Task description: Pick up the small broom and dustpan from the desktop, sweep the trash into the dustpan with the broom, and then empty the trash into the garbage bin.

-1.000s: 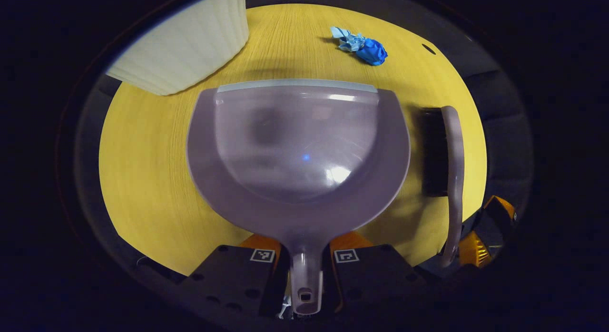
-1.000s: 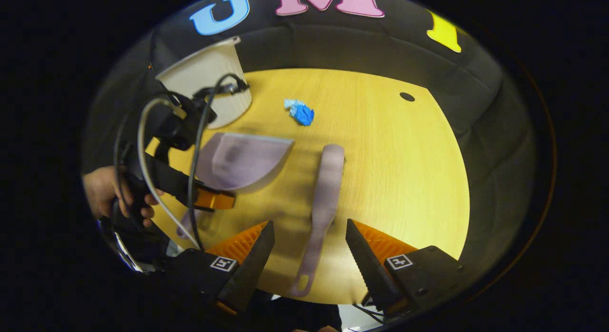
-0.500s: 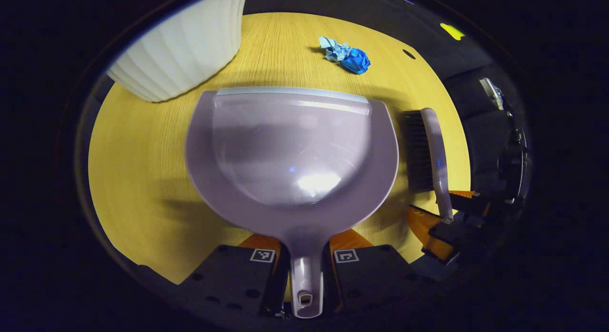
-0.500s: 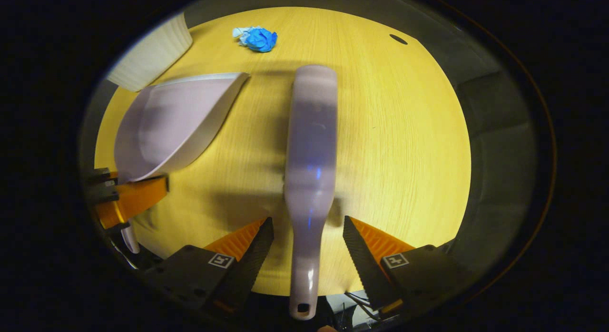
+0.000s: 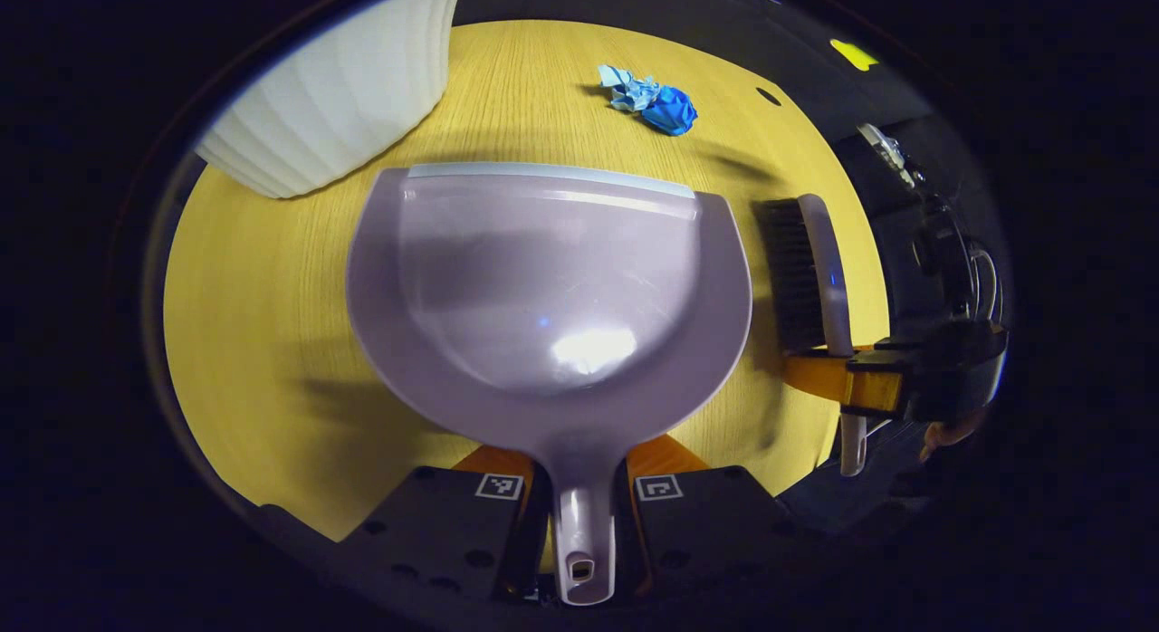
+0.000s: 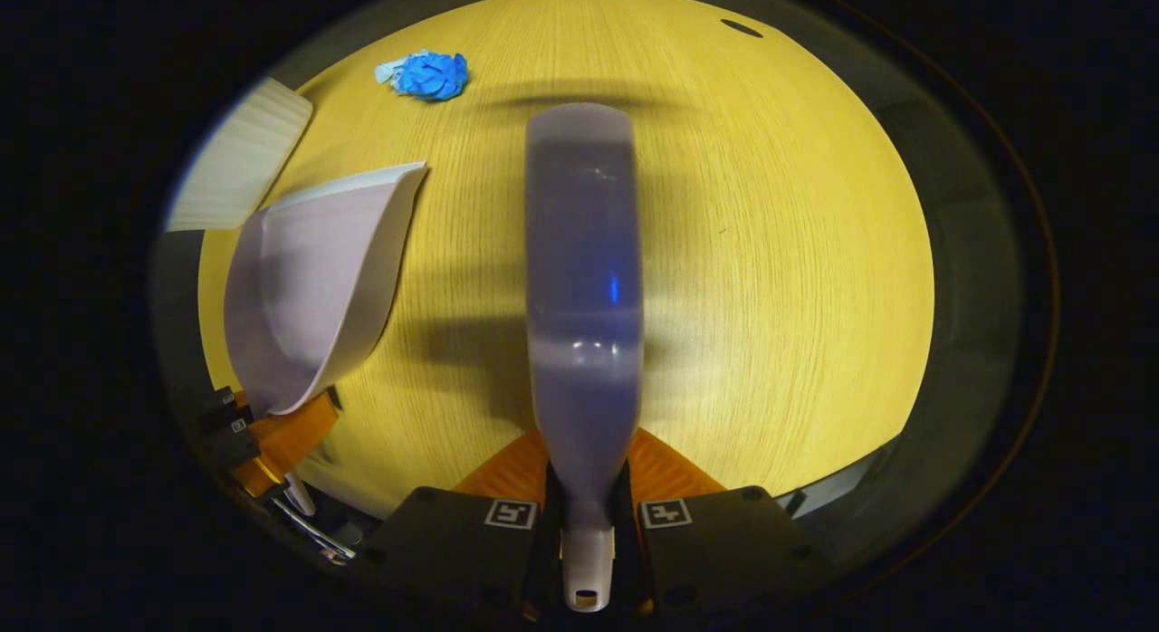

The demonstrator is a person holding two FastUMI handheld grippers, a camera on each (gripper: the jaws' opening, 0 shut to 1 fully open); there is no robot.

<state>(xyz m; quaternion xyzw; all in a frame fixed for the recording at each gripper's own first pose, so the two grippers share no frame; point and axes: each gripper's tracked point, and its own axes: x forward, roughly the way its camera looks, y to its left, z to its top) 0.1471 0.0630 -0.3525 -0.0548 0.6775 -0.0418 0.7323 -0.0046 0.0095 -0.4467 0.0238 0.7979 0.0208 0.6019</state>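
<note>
Right gripper [image 6: 586, 510] around smooth broom [image 6: 584, 279] handle

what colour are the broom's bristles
Black, against the broom's pale lilac back; clearest in the left gripper view.

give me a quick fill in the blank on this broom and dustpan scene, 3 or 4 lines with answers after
1. The left gripper is shut on the handle of the ____.
2. The right gripper is shut on the handle of the ____.
3. The crumpled trash on the desktop is ____ in colour.
4. The white ribbed garbage bin stands beyond the dustpan's ____ corner in the left gripper view.

Missing words: dustpan; broom; blue; left
</note>
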